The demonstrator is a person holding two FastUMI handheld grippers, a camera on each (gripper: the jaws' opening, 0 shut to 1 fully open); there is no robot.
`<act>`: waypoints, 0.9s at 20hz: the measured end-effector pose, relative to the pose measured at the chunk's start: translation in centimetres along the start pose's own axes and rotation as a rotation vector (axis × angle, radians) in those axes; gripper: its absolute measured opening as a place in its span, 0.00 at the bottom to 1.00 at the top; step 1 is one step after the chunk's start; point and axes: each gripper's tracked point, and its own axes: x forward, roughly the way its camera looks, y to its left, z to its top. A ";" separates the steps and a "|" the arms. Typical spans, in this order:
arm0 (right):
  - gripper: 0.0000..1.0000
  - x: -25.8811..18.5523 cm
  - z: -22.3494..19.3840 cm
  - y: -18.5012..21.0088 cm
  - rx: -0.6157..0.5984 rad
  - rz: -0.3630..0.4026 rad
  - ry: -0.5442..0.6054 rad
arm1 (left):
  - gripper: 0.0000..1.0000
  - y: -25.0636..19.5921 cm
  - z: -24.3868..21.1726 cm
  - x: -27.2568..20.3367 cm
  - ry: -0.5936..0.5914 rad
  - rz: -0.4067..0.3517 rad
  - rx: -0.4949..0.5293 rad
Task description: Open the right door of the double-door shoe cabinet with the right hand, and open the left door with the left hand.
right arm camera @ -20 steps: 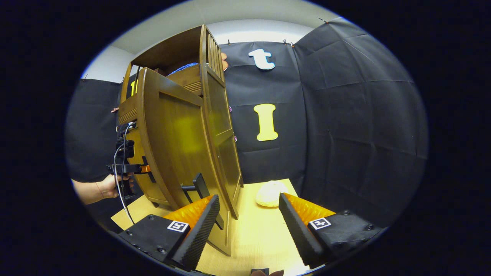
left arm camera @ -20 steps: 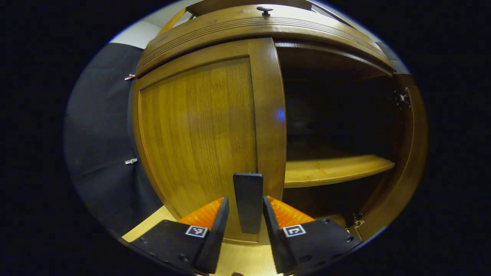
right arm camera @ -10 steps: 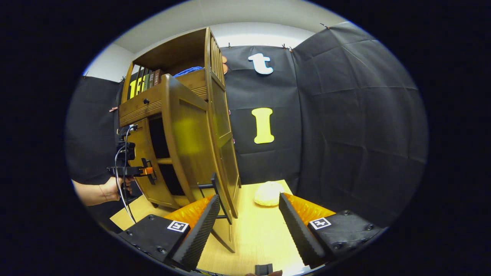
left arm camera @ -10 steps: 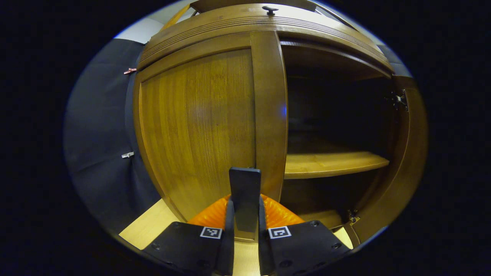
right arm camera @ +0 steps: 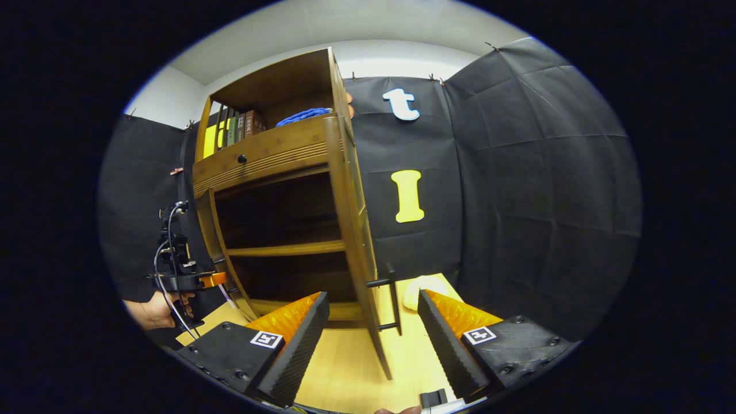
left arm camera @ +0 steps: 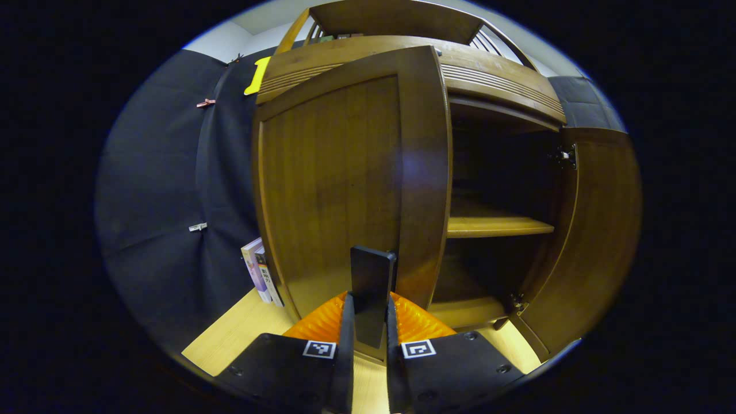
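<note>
Black cloth walls around a pale wooden tabletop (right arm camera: 351, 368), with the brown shoe cabinet (right arm camera: 270, 155) standing on it against the back. Up on its open top shelf: a row of books (right arm camera: 233, 126) and something blue (right arm camera: 302, 117).

In the left gripper view, left gripper (left arm camera: 368, 339) clamped on the dark bar handle (left arm camera: 371, 287) of the left door (left arm camera: 345, 184), both fingers pressed flat to the handle's sides. Door swung partly out from the cabinet front, its free edge standing clear of the dark interior. Inside, one pale shelf (left arm camera: 494, 227) across the middle. A couple of books (left arm camera: 260, 273) leaning on the table just left of the cabinet.

In the right gripper view, right gripper (right arm camera: 374, 339) wide apart and holding nothing, fingers either side of the right door (right arm camera: 356, 230) without touching it. Right door swung fully out, seen edge-on, its black handle (right arm camera: 391, 299) sticking out to the right. Near the far wall, right of that door, a pale rounded object (right arm camera: 422, 287) on the table. Far left, a hand (right arm camera: 158, 307) gripping the other gripper at the left door.
</note>
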 end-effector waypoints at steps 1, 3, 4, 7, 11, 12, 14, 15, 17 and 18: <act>0.98 -0.1 -0.1 1.0 -0.002 0.008 0.001 | 0.27 0.6 -0.2 -0.7 -0.002 -0.004 0.002; 1.00 -0.1 -0.4 2.7 -0.015 0.018 0.002 | 0.27 1.8 -0.5 -1.9 -0.006 -0.018 -0.005; 0.98 -0.2 -0.6 3.7 -0.021 0.024 0.005 | 0.26 2.2 -0.7 -2.2 -0.009 -0.025 -0.008; 0.98 -0.5 -0.8 6.6 -0.029 0.044 0.003 | 0.25 4.0 -1.2 -3.7 -0.023 -0.052 -0.004; 1.00 -0.9 -1.5 10.2 -0.028 0.057 0.006 | 0.23 5.8 -1.6 -4.9 -0.036 -0.079 -0.005; 1.00 -1.1 -1.7 10.9 -0.027 0.059 0.008 | 0.22 6.4 -1.6 -5.2 -0.039 -0.083 -0.003; 0.98 -1.3 -2.2 12.2 -0.029 0.060 0.014 | 0.21 7.5 -1.7 -5.9 -0.047 -0.084 0.010; 0.92 -1.8 -2.4 12.5 -0.030 0.060 0.017 | 0.19 8.1 -1.9 -6.1 -0.050 -0.082 0.016; 0.98 -2.3 -3.0 12.8 -0.033 0.054 0.031 | 0.17 9.5 -2.1 -6.6 -0.056 -0.075 0.021; 0.98 -2.3 -3.1 13.1 -0.032 0.053 0.033 | 0.16 10.2 -2.2 -6.8 -0.058 -0.075 0.026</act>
